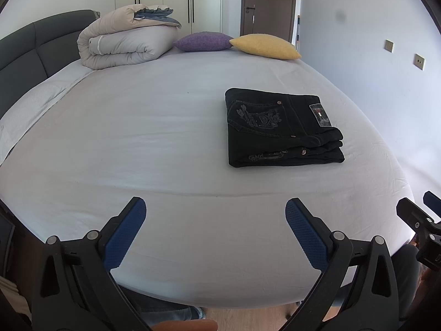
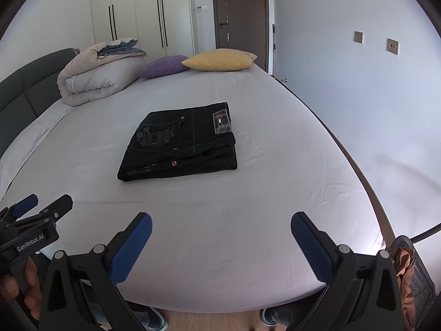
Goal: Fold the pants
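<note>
On bed: one folded pants, two cushions; both grippers' jaws spread wide, holding nothing

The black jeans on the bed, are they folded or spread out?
Folded: the black jeans lie on the bed sheet as a compact rectangle with stacked layers at the edge.

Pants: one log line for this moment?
pants: folded, flat on bed | left tool: open, empty, held back | right tool: open, empty, held back
</note>
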The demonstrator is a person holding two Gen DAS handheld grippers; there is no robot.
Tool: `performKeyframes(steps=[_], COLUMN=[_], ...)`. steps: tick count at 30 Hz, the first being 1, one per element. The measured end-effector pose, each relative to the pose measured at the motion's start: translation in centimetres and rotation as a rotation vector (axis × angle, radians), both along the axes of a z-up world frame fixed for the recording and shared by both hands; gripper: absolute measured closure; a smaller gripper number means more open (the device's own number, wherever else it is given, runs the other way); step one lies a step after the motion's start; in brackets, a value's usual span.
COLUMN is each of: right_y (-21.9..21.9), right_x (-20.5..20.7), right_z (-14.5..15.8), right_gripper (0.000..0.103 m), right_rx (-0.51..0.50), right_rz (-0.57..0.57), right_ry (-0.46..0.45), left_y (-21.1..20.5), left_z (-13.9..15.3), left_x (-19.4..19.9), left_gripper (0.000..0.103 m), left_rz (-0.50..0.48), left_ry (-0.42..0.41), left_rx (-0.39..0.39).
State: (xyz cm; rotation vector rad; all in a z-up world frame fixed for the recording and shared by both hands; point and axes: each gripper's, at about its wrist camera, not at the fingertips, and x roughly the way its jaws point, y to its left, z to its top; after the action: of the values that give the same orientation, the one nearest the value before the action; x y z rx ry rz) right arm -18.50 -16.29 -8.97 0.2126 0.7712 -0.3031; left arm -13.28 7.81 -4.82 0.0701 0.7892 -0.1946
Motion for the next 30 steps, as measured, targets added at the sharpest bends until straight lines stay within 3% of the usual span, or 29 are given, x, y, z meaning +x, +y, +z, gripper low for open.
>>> performKeyframes(steps=[30], right_y=[0.18], right_x=[-0.05], right_z=[-0.61], right_gripper=[0.0], right_rx=[0.007], right_rz=[0.003], right_ry=[0.012], left_y=[-0.17], left_z=[-0.35], left_x=[-0.12], left_gripper=[0.0], left_rz=[0.005], left_ry=[0.009], left_rx=[-0.005])
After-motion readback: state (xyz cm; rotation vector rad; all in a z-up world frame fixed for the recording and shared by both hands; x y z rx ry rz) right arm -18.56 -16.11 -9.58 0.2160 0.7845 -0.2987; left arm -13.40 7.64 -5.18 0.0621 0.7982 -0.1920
